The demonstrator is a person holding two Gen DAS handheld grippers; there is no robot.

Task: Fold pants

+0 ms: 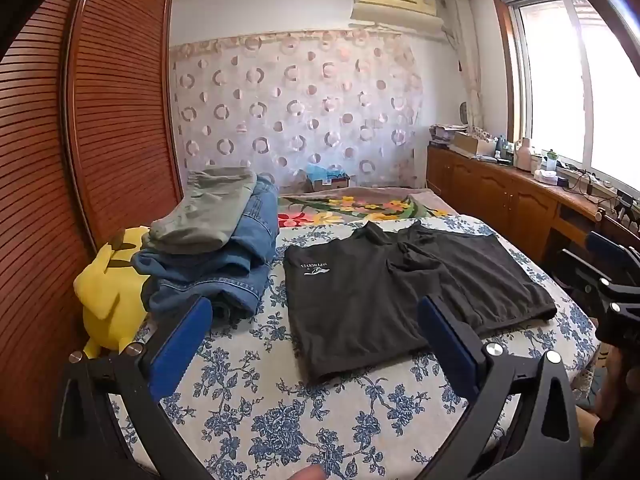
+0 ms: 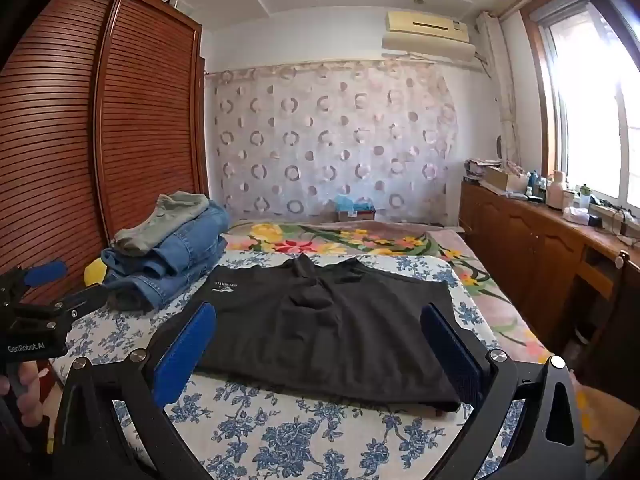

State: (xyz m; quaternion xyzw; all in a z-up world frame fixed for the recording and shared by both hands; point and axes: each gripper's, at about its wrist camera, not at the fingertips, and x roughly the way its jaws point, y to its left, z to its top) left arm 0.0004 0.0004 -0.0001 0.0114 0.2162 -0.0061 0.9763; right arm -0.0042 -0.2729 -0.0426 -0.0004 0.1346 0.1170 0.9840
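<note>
Black shorts (image 1: 392, 292) (image 2: 332, 324) lie flat on the bed's blue-flowered cover (image 1: 280, 408) (image 2: 304, 432), a small white logo near their far left corner. My left gripper (image 1: 316, 328) hovers open over their near edge, blue pads wide apart with nothing between them. My right gripper (image 2: 318, 336) also stands open, above the near edge of the shorts, empty. The right gripper (image 1: 616, 280) shows at the right edge of the left wrist view. The left gripper (image 2: 36, 292) appears at the left edge of the right wrist view, held by a hand.
A stack of folded jeans (image 1: 224, 264) (image 2: 176, 256) topped by grey-green pants (image 1: 204, 212) (image 2: 168, 216) sits left of the shorts. A yellow plush toy (image 1: 108, 292) lies beside the louvered wardrobe (image 1: 112, 112). A wooden cabinet (image 1: 512, 196) with clutter runs along the right under the window.
</note>
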